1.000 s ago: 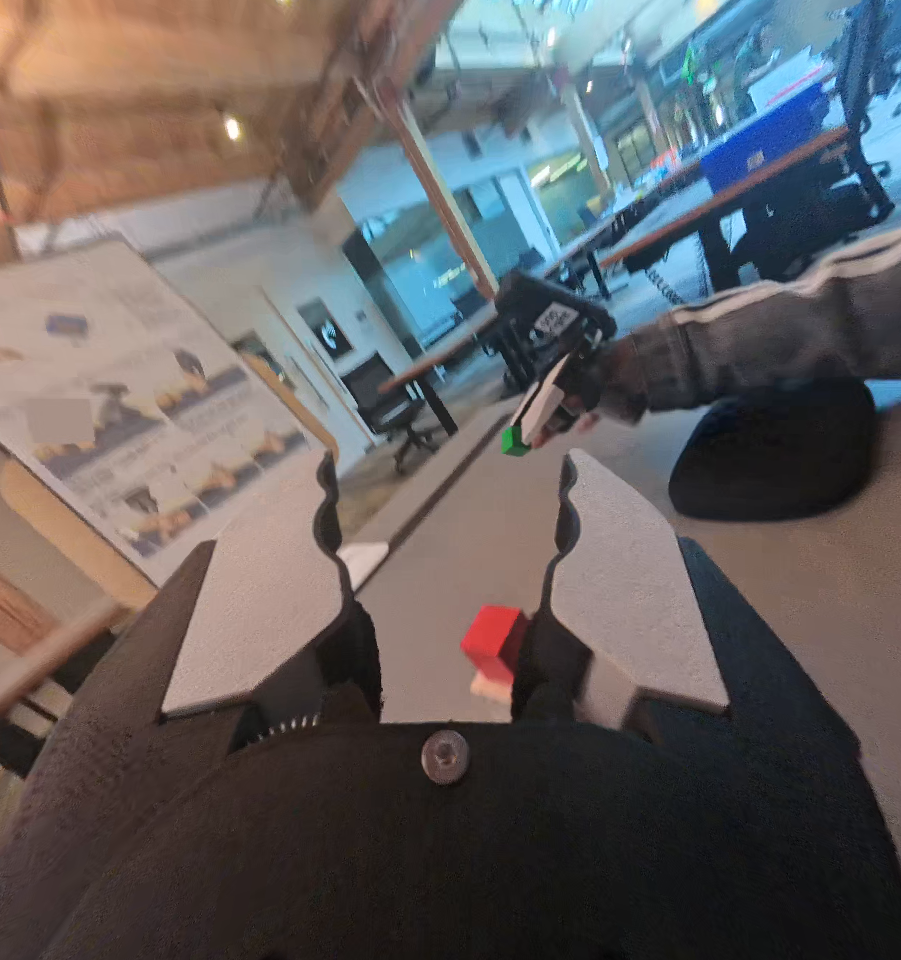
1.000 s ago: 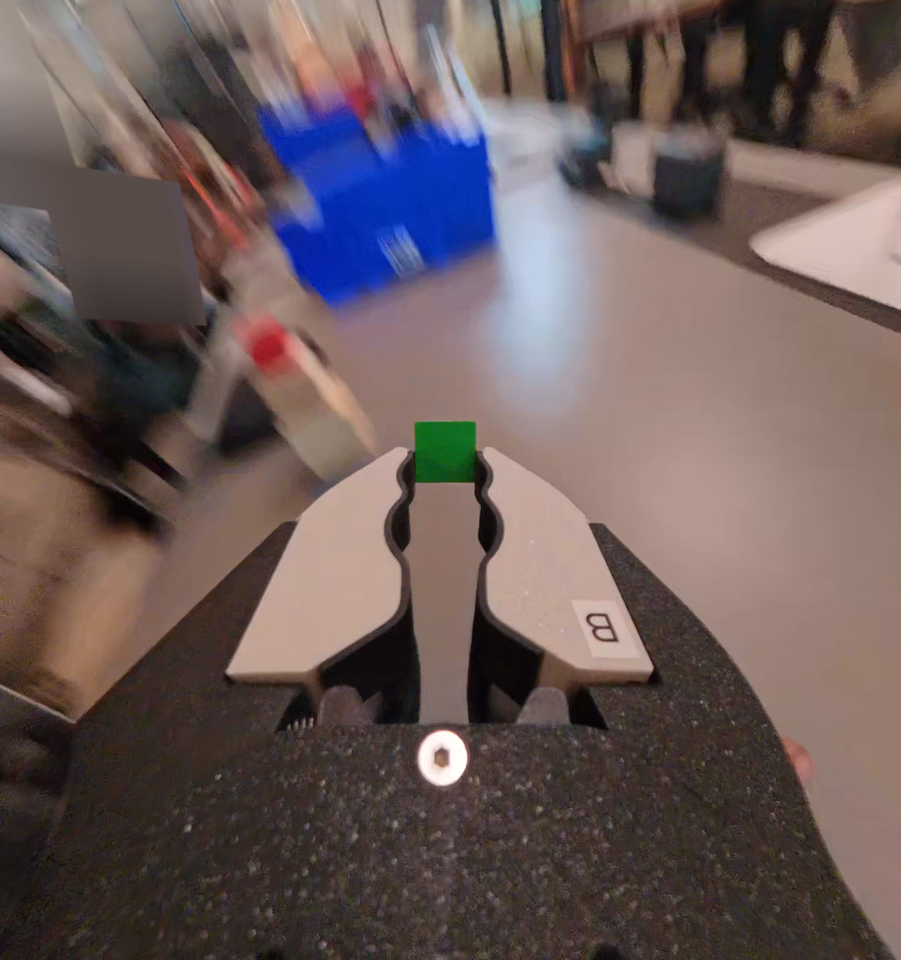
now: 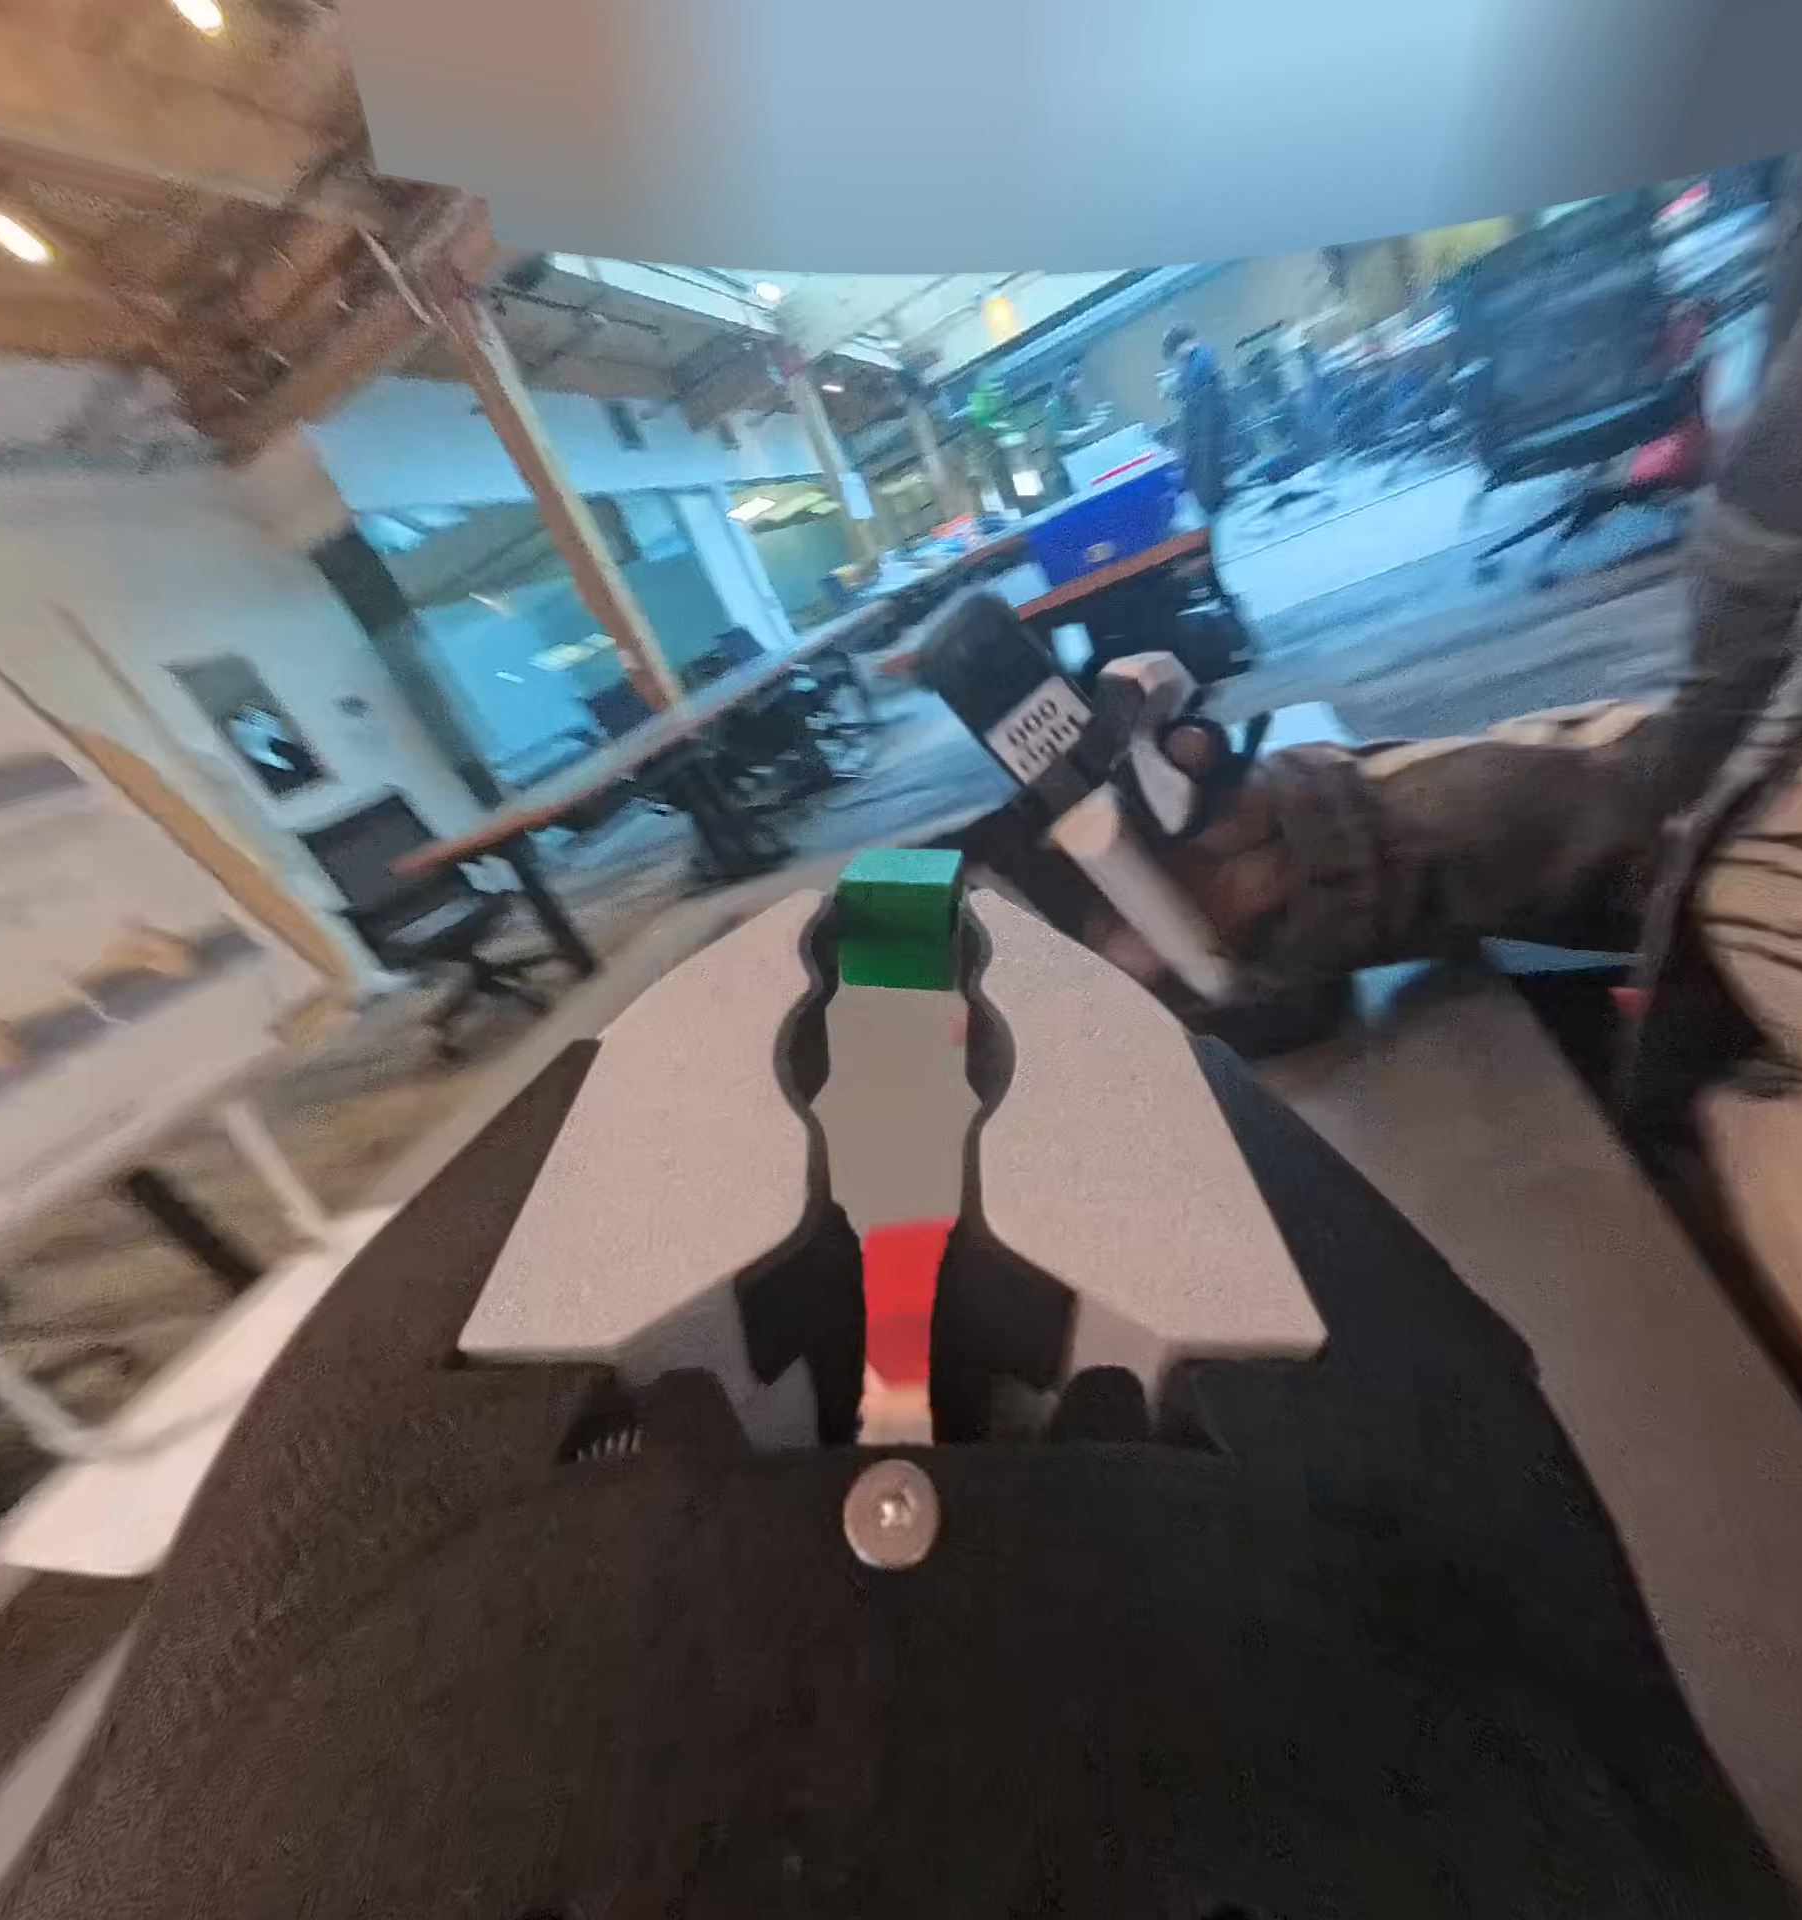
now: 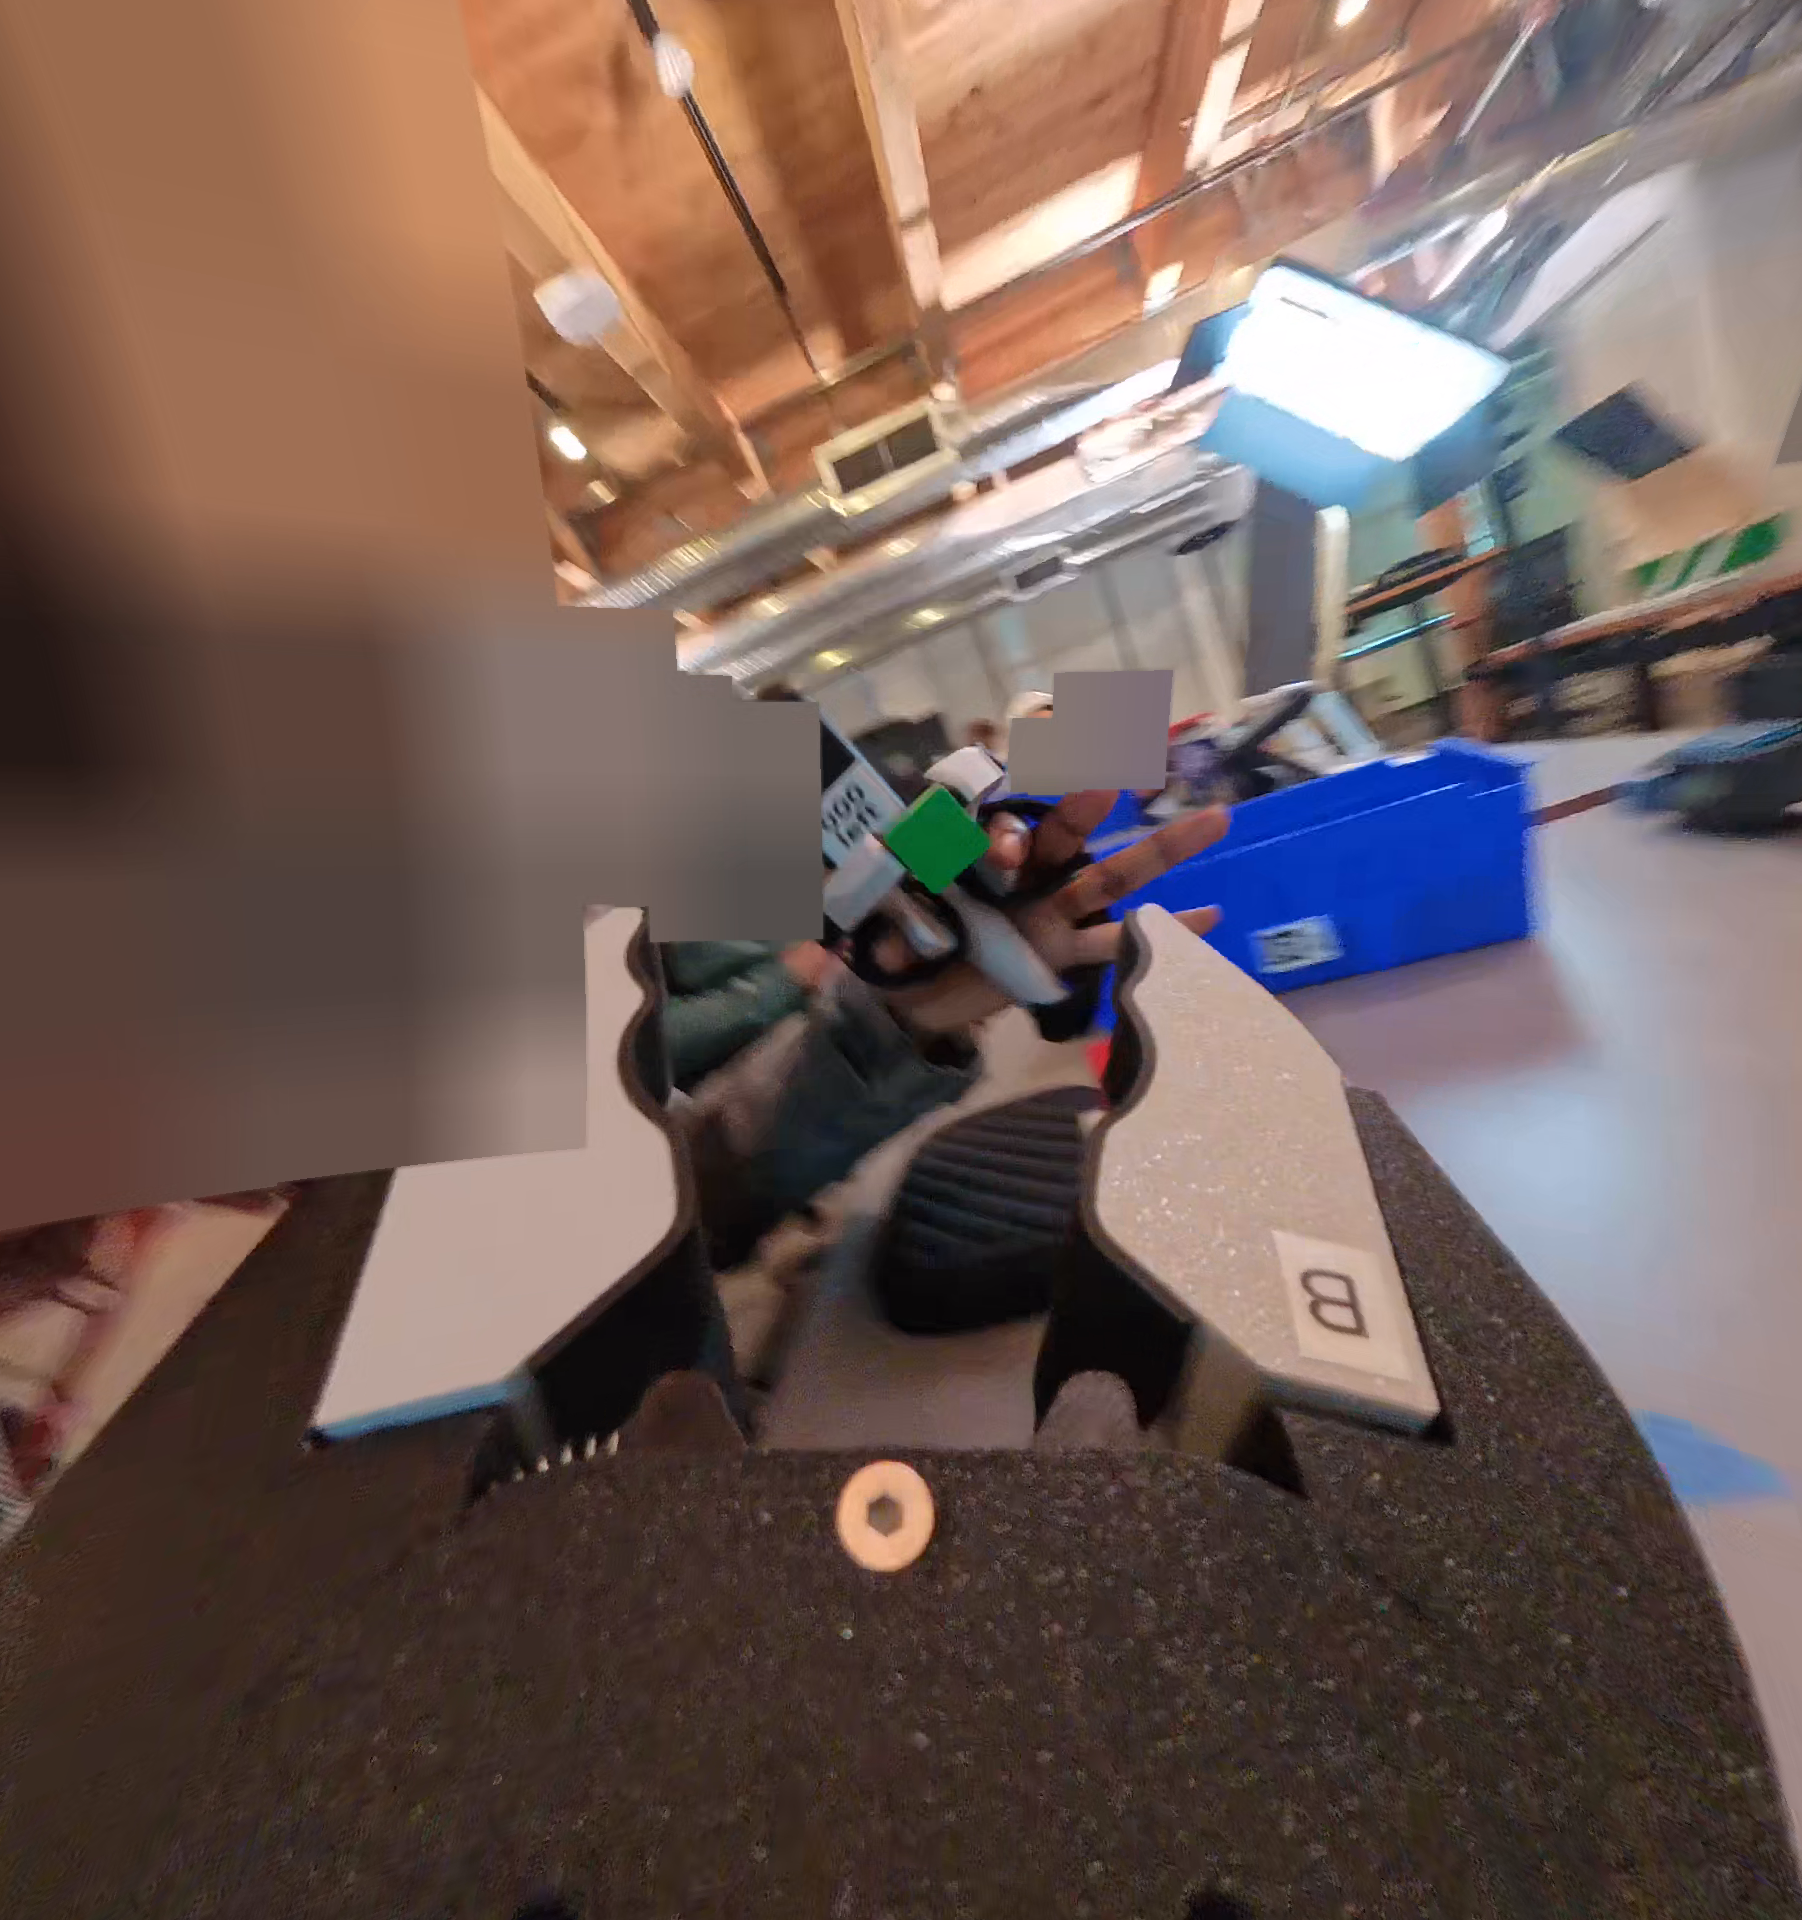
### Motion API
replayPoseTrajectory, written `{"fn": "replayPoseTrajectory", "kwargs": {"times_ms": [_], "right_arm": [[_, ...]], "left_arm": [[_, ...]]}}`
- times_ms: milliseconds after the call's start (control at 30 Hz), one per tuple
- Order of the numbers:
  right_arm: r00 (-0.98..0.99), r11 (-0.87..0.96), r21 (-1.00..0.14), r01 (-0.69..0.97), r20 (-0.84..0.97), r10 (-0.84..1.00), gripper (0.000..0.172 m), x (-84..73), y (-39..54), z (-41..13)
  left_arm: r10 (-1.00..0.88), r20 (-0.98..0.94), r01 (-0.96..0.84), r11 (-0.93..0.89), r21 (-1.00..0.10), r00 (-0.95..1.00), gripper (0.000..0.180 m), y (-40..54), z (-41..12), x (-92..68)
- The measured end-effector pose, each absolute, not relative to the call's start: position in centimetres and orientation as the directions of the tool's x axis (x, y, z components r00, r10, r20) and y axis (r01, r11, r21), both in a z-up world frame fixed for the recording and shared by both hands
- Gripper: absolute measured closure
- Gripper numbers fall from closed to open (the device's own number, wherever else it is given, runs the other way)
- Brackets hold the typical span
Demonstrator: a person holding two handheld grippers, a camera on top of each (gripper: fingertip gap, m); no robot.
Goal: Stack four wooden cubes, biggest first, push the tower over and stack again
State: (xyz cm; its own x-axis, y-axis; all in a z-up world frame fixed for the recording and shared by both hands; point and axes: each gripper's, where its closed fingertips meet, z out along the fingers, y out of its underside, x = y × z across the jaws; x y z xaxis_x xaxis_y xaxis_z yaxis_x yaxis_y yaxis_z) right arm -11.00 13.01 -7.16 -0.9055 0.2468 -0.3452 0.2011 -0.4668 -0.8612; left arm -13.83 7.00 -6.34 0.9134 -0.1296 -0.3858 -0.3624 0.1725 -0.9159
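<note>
In the left wrist view my left gripper (image 3: 895, 902) is shut on a small green cube (image 3: 897, 940), with both pads pressed on its sides at the fingertips. It is held in the air. A red cube (image 3: 902, 1278) shows far below between the finger bases, with a pale block edge (image 3: 895, 1403) under it. My right gripper (image 4: 881, 925) is wide open and empty. It also shows in the left wrist view (image 3: 1073, 769), close behind the green cube. The right wrist view shows the left gripper farther off with the green cube (image 4: 936, 836) in its tips.
A blue bin (image 4: 1396, 862) stands at the back of the grey table (image 4: 1603, 1143). A black padded object (image 4: 980, 1205) lies near the right gripper. A person's sleeve (image 3: 1499, 831) reaches in from the right. A white board (image 3: 149, 1455) lies at the left.
The green cube passed from the right gripper to the left. The right pads opened and let it go; the left pads, open before, closed on it.
</note>
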Motion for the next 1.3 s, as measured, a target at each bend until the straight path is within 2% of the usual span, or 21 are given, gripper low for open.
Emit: {"fn": "replayPoseTrajectory", "kwargs": {"times_ms": [33,133,233,1300], "right_arm": [[-0.904,-0.409,-0.904,0.127,-0.275,0.328,0.086,-11.4,13.6,-7.8],[-0.869,-0.256,-0.967,0.004,-0.130,0.477,0.080,-12.6,14.9,-9.9],[-0.859,-0.248,-0.969,-0.005,-0.123,0.497,0.076,-13.0,15.3,-10.7],[-0.864,-0.236,-0.971,0.039,-0.151,0.480,0.077,-13.3,15.1,-11.7]], "left_arm": [[-0.214,-0.307,-0.279,0.152,-0.948,0.927,0.159,6.4,-7.2,-14.5],[-0.321,-0.107,-0.070,0.127,-0.989,0.941,0.159,5.6,-8.6,-16.6],[-0.357,-0.007,0.018,0.068,-0.997,0.934,0.159,5.8,-10.4,-17.5],[-0.258,-0.050,-0.045,0.023,-0.999,0.965,0.159,6.9,-13.2,-17.2]]}}
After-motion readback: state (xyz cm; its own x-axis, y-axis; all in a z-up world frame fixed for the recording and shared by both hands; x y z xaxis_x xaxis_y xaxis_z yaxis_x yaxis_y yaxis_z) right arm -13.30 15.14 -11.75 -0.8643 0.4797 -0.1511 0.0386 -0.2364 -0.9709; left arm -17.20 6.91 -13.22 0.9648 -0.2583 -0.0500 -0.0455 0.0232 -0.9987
